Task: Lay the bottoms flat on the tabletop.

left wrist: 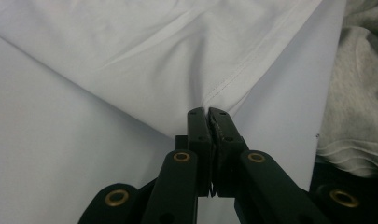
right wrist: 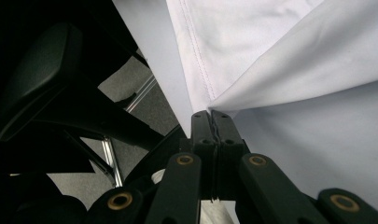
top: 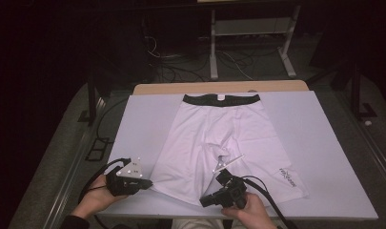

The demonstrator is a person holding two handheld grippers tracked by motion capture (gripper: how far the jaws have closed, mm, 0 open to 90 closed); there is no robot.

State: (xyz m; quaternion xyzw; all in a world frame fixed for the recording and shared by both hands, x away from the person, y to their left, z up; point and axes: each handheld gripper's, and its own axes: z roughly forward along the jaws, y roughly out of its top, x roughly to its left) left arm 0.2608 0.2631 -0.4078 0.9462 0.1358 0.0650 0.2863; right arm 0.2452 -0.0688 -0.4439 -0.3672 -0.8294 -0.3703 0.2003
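We have the white shorts (top: 219,143) spread flat on the bench (top: 324,143), waistband at the far edge. Our left gripper (top: 145,183) is clamped on the left leg's hem corner; our right gripper (top: 221,175) pinches that leg's inner hem. We should lift evenly, keeping the hem taut. A small dark logo (top: 287,177) on the right leg is unreadable.
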